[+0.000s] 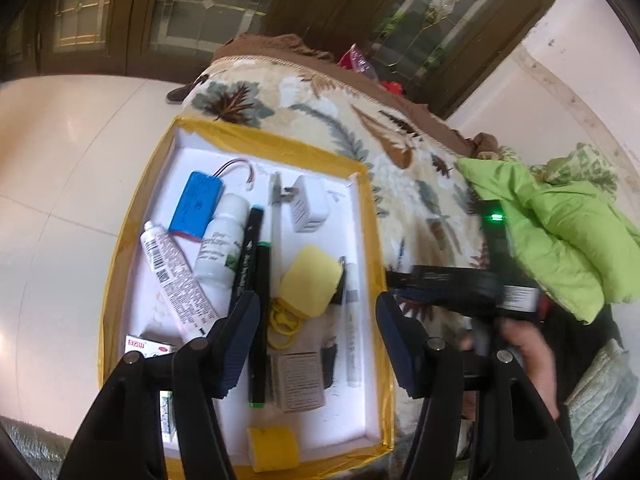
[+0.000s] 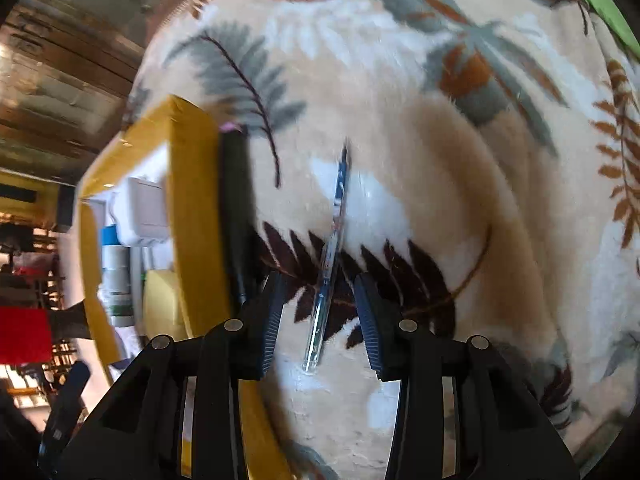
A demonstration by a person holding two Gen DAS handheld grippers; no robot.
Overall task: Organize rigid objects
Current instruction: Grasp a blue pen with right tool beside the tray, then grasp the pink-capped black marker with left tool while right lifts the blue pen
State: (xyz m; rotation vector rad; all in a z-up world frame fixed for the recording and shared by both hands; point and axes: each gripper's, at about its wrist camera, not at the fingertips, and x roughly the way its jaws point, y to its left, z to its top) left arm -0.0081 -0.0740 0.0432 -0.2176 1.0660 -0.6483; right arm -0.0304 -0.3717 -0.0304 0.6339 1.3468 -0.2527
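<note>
We count one yellow-edged tray ahead of the left gripper, whose jaws stand wide and empty. Inside it: two black markers, one blue battery pack, one white bottle, one tube, one white adapter, one yellow sponge. One clear pen lies on the blanket between the right gripper's wide jaws, untouched; one black marker sits just left, against the tray.
</note>
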